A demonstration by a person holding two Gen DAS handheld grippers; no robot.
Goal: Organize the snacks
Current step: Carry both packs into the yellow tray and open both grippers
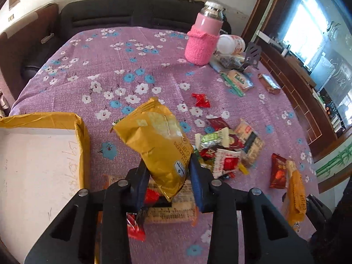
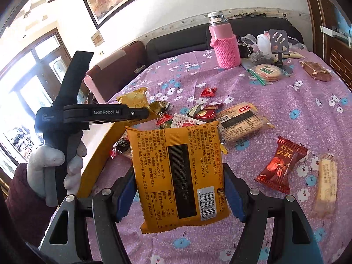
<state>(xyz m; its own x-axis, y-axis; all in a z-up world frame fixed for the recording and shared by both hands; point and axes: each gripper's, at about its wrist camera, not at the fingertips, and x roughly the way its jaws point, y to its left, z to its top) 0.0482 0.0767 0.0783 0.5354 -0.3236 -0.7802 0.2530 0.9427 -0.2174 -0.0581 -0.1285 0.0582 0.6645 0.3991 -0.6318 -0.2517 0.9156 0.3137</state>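
The left tool [image 1: 168, 176] is clamped on the lower end of a gold cracker bag [image 1: 154, 140], lifted above the surface [image 1: 132, 50] beside the box [image 1: 81, 136] at its near left edge. The right tool [image 2: 179, 189] pinches an orange pack [image 2: 178, 171] by its side edges. Both are light, crinkly film over brittle biscuits, so grip the seams gently. Loose wrappers [image 2: 280, 165] are slick foil.
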